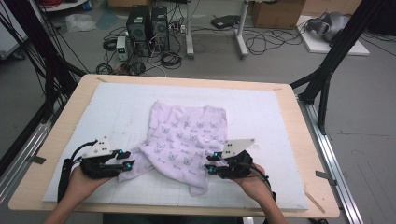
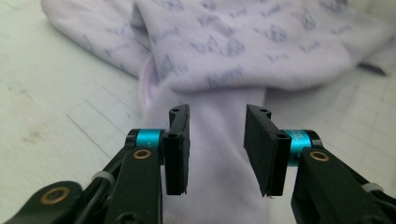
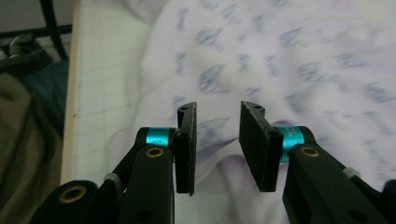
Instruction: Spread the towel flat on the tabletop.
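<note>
A pale lilac garment [image 1: 187, 135] printed with small cat faces lies crumpled on the white gridded mat [image 1: 266, 112]. My left gripper [image 1: 129, 164] sits low at the garment's left sleeve end. In the left gripper view its jaws [image 2: 217, 142] stand apart, with the sleeve [image 2: 219, 116] running between them and the pads clear of the cloth. My right gripper [image 1: 208, 166] is at the garment's lower right edge. Its jaws [image 3: 217, 142] are parted over a fold of the printed cloth [image 3: 280, 70], with nothing pinched.
The mat lies on a wooden table [image 1: 58, 140] framed by black struts [image 1: 327, 70]. Beyond the far edge, computer towers [image 1: 147, 28], tangled cables [image 1: 261, 42] and a cardboard box [image 1: 275, 11] are on the floor. Bare mat surrounds the garment.
</note>
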Motion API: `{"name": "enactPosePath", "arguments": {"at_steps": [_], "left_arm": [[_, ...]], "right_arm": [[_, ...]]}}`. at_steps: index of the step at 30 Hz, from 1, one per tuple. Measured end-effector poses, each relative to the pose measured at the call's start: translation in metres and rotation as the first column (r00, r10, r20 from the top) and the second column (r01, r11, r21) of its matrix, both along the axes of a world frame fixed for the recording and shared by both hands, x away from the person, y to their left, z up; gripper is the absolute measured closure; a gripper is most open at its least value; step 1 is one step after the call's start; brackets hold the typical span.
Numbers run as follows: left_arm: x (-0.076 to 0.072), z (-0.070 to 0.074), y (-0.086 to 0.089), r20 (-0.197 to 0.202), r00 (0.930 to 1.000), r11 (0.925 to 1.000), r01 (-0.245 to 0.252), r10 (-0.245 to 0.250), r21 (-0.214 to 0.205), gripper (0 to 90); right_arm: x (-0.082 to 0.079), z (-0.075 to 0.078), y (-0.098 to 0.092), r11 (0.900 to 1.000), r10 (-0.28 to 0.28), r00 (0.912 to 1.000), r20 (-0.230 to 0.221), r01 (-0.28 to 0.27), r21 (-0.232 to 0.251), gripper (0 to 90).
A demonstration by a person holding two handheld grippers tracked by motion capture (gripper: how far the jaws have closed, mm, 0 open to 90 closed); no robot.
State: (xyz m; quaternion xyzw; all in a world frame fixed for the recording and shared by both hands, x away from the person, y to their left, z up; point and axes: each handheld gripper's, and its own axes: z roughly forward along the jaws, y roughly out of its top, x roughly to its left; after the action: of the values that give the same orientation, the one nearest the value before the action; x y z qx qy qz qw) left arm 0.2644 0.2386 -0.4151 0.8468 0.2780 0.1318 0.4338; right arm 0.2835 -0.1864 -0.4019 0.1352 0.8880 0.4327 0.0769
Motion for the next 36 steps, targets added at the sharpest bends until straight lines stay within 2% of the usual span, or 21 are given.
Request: {"name": "enactPosePath", "arguments": {"at_steps": [2,5,6,8,10,12,13,15,17,19,24,26,29,31,33,34,35,36], "left_arm": [[-0.001,-0.007,-0.002,-0.023,0.9996,0.9996,0.019,-0.019,0.022,60.5],[0.003,-0.019,-0.009,-0.056,0.9980,0.9981,0.030,-0.027,0.053,60.2],[0.005,-0.022,-0.011,-0.058,0.9977,0.9968,0.038,-0.034,0.071,60.2],[0.008,-0.026,-0.014,-0.059,0.9977,0.9967,0.038,-0.034,0.072,61.1],[0.009,-0.026,-0.015,-0.046,0.9988,0.9966,0.022,-0.019,0.079,70.6],[0.011,-0.026,-0.014,-0.057,0.9980,0.9967,0.031,-0.027,0.075,79.7],[0.011,-0.026,-0.014,-0.056,0.9980,0.9965,0.034,-0.030,0.076,82.2],[0.008,-0.024,-0.015,-0.050,0.9984,0.9964,0.032,-0.028,0.079,84.3],[0.004,-0.022,-0.013,-0.049,0.9982,0.9970,0.039,-0.036,0.067,85.1],[-0.003,-0.016,-0.010,-0.039,0.9982,0.9974,0.048,-0.046,0.054,85.2],[-0.025,0.003,-0.001,-0.021,0.9980,0.9980,0.059,-0.059,0.020,85.2],[-0.035,0.010,0.001,-0.012,0.9973,0.9973,0.073,-0.073,0.008,85.3],[-0.050,0.018,0.002,-0.011,0.9949,0.9949,0.101,-0.101,0.004,85.3],[-0.061,0.024,0.004,-0.019,0.9930,0.9930,0.117,-0.117,-0.015,85.3],[-0.072,0.030,0.008,-0.018,0.9906,0.9903,0.135,-0.136,-0.034,84.8],[-0.076,0.032,0.010,-0.015,0.9894,0.9887,0.143,-0.144,-0.043,83.7],[-0.079,0.033,0.011,-0.008,0.9897,0.9885,0.142,-0.143,-0.052,78.5],[-0.080,0.033,0.012,-0.003,0.9907,0.9892,0.135,-0.136,-0.057,68.5]], "right_arm": [[-0.001,-0.011,0.007,0.9988,0.020,0.9997,-0.017,-0.021,-0.044,66.4],[0.004,-0.025,0.017,0.9962,0.029,0.9987,-0.043,-0.032,-0.081,65.4],[0.005,-0.028,0.020,0.9943,0.026,0.9987,-0.043,-0.030,-0.102,65.0],[0.009,-0.034,0.024,0.9907,0.029,0.9981,-0.055,-0.036,-0.132,65.3],[0.010,-0.038,0.024,0.9924,0.020,0.9981,-0.058,-0.027,-0.120,69.6],[0.011,-0.039,0.023,0.9926,0.025,0.9960,-0.086,-0.035,-0.116,82.2],[0.011,-0.040,0.022,0.9941,0.025,0.9950,-0.097,-0.035,-0.103,84.9],[0.010,-0.040,0.022,0.9941,0.029,0.9955,-0.090,-0.038,-0.102,87.9],[0.007,-0.037,0.021,0.9933,0.037,0.9955,-0.087,-0.046,-0.106,88.4],[0.003,-0.032,0.017,0.9958,0.043,0.9952,-0.088,-0.050,-0.077,88.6],[-0.015,-0.012,0.003,0.9982,0.058,0.9968,-0.054,-0.059,-0.012,88.7],[-0.024,-0.004,-0.004,0.9978,0.065,0.9969,-0.045,-0.065,0.015,88.7],[-0.042,0.008,-0.014,0.9972,0.074,0.9969,-0.027,-0.073,0.016,88.7],[-0.054,0.017,-0.023,0.9965,0.080,0.9965,-0.024,-0.080,0.024,88.7],[-0.067,0.027,-0.033,0.9924,0.103,0.9941,-0.034,-0.101,0.071,88.7],[-0.073,0.033,-0.038,0.9891,0.112,0.9929,-0.041,-0.107,0.100,88.6],[-0.077,0.037,-0.042,0.9868,0.116,0.9926,-0.037,-0.111,0.118,88.0],[-0.079,0.039,-0.044,0.9860,0.112,0.9934,-0.026,-0.108,0.127,87.0]]}}
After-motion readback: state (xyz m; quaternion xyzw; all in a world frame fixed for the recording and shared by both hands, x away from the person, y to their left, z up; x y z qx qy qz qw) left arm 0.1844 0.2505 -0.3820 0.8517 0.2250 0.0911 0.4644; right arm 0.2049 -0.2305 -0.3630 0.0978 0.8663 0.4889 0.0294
